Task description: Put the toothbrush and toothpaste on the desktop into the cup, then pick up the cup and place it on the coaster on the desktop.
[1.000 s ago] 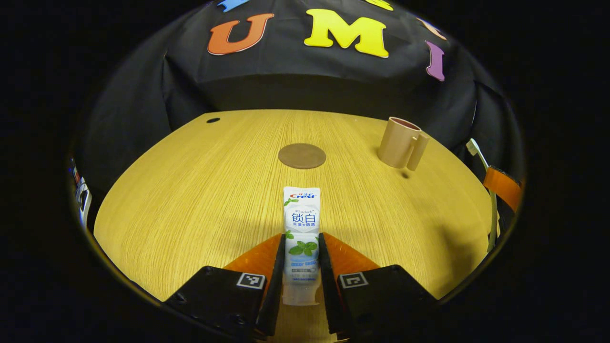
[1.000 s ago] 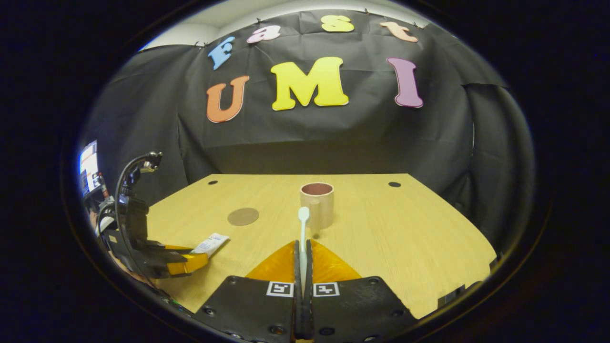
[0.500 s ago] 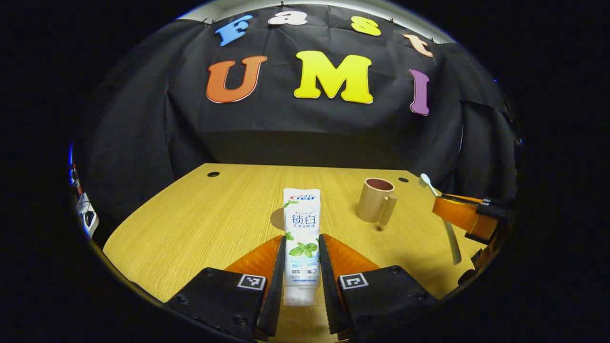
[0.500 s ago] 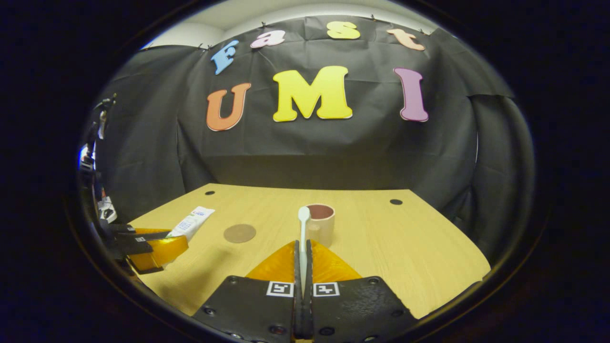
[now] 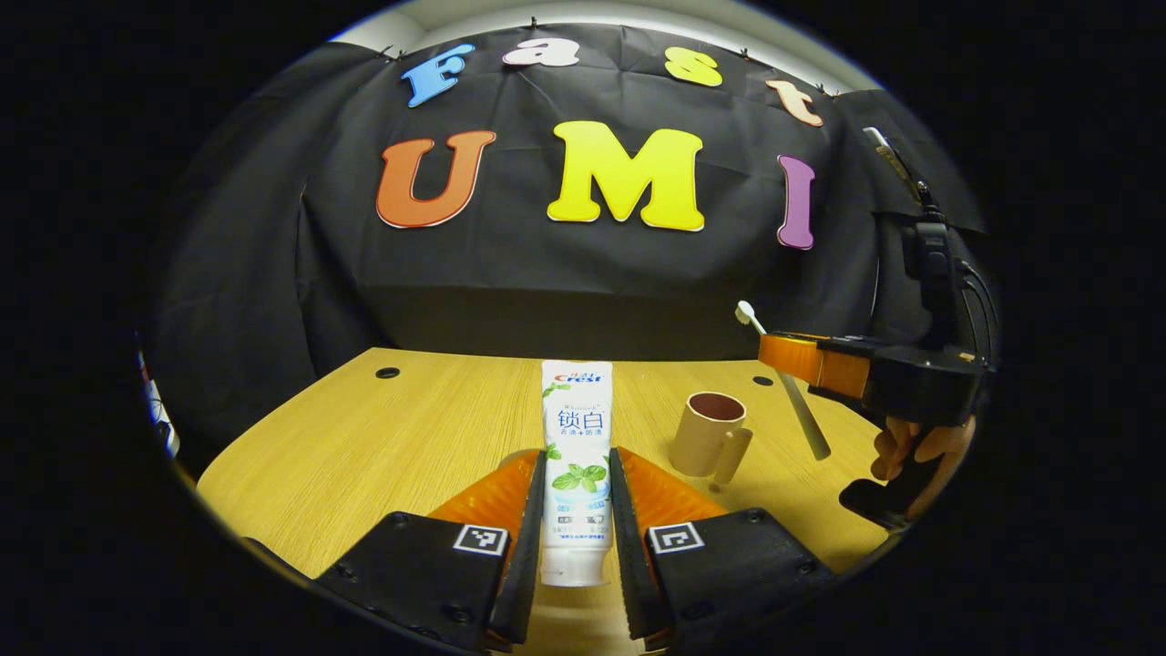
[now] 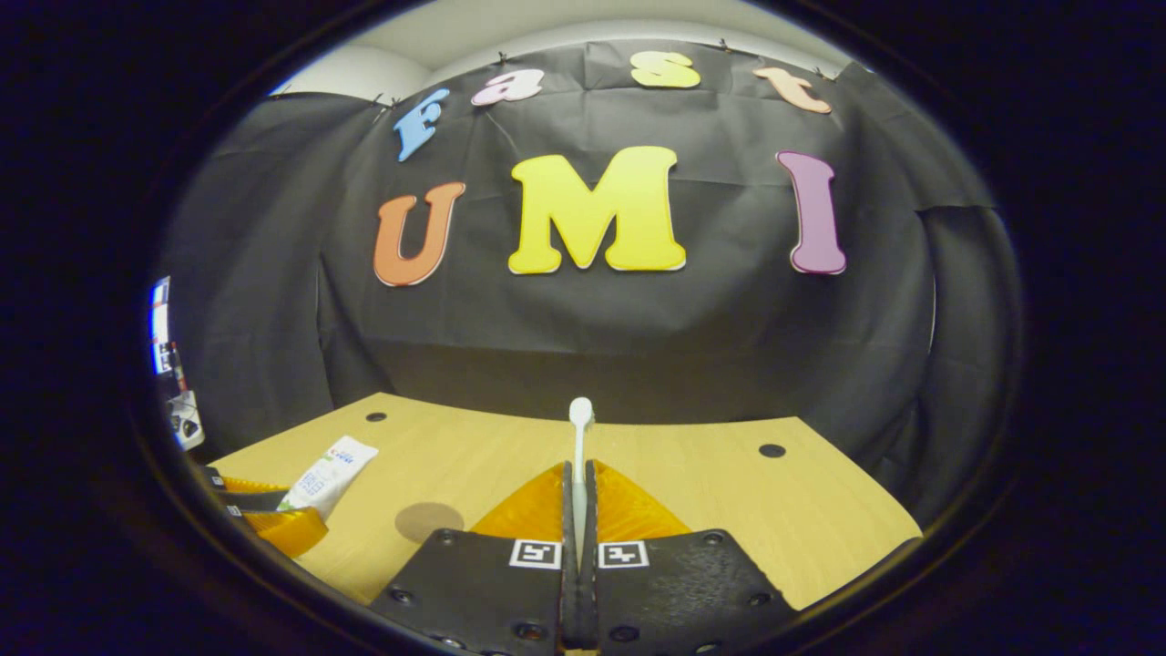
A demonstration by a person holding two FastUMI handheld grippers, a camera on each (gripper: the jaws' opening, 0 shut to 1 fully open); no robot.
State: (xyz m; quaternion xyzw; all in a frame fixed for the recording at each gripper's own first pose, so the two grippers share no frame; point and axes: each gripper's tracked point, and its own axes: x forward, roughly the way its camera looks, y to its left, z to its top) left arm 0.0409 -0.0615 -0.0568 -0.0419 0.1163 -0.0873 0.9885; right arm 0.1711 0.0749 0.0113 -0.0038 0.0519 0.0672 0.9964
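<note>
Toothpaste (image 5: 576, 456) clamped between left fingers (image 5: 528, 510), toothbrush (image 6: 579, 446) between right fingers (image 6: 567, 510) (head forward).

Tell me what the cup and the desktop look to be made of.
Cup: probably matte plastic, going by its even tan surface without glare; ceramic is possible. Desktop: wood or wood-look laminate, with fine straight grain lines and a smooth, low-sheen yellow finish.

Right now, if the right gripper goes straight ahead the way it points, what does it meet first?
Probably nothing close: the right gripper, shut on the toothbrush, points above the desk toward the black cloth wall; depth is unclear.
</note>
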